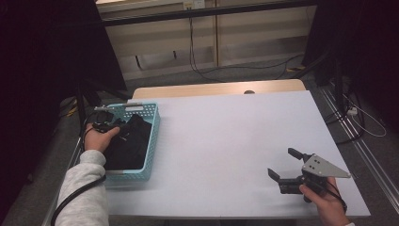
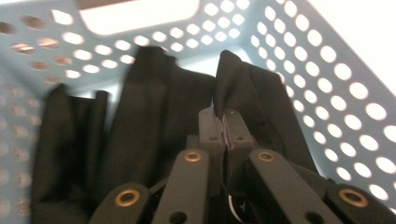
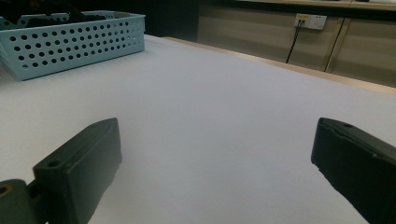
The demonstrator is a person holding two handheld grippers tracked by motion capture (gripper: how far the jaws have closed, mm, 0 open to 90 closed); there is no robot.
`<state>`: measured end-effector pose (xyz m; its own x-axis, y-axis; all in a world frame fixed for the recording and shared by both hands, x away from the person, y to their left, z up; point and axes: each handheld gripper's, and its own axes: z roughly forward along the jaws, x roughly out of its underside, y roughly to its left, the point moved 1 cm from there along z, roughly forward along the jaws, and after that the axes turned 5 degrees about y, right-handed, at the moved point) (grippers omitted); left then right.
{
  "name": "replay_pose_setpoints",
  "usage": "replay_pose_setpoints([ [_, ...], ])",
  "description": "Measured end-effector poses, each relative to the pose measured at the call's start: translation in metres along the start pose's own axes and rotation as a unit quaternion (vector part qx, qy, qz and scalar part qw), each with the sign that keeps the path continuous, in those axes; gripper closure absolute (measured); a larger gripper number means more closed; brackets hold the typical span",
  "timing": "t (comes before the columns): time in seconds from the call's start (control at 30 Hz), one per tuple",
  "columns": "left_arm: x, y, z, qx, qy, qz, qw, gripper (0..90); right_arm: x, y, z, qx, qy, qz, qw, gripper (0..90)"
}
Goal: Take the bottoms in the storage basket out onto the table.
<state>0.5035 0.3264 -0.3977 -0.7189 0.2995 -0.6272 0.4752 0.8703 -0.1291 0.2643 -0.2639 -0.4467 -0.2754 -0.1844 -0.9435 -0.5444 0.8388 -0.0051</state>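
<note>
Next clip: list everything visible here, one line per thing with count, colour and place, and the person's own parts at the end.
basket: one, light blue, perforated, at the table's left edge.
cloth: one bundle, black, inside the basket; a fold is pinched between the left jaws.
table: one, white top with a wooden far edge.
wall socket: one, white, on the far wall, with a dark cable hanging from it.
cables: several, dark, on the floor beyond the table.
left hand-held gripper: one, black, in the basket, shut on the cloth.
right hand-held gripper: one, black with a grey plate, near the table's front right, jaws wide open.
sleeve: one, light grey, on the left arm.
</note>
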Motion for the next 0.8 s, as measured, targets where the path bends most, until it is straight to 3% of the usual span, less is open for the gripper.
replay_pose_setpoints([
  [0.1,-0.002,0.007,-0.006,-0.015,-0.009,-0.007,0.9998,88.9,0.000,0.000,0.000,0.000,-0.001,0.001,1.0000,0.8],
  [0.13,-0.003,0.014,-0.012,-0.031,-0.020,-0.022,0.9991,88.9,0.000,-0.001,0.000,0.000,0.000,0.000,1.0000,0.8],
  [0.17,-0.003,0.014,-0.012,-0.031,-0.020,-0.022,0.9991,88.9,0.000,-0.001,0.000,0.000,-0.001,0.001,1.0000,0.8],
  [0.2,-0.003,0.019,-0.016,-0.036,-0.028,-0.034,0.9984,88.8,0.000,0.000,0.000,0.000,-0.001,0.001,1.0000,0.8],
  [0.33,-0.001,0.018,-0.014,-0.038,-0.020,-0.031,0.9986,86.0,0.000,0.001,0.001,-0.002,0.000,0.000,1.0000,0.8],
  [0.43,0.002,0.015,-0.009,-0.044,-0.010,-0.021,0.9987,72.0,0.000,0.002,0.001,-0.004,-0.001,0.001,1.0000,0.8],
  [0.5,0.005,0.012,-0.005,-0.049,-0.002,-0.023,0.9985,56.8,0.000,0.002,0.001,-0.003,0.000,-0.002,1.0000,0.9],
  [0.57,0.006,0.009,-0.003,-0.046,-0.001,-0.015,0.9988,51.7,0.000,0.002,0.001,-0.003,0.000,-0.002,1.0000,0.9],
  [0.63,0.005,0.004,-0.001,-0.053,0.003,-0.013,0.9985,33.0,0.000,0.002,0.001,-0.002,0.001,-0.001,1.0000,0.9],
  [0.8,0.008,-0.008,0.000,-0.039,0.006,0.014,0.9991,16.2,0.000,0.001,0.000,-0.003,-0.001,-0.001,1.0000,0.9],
])
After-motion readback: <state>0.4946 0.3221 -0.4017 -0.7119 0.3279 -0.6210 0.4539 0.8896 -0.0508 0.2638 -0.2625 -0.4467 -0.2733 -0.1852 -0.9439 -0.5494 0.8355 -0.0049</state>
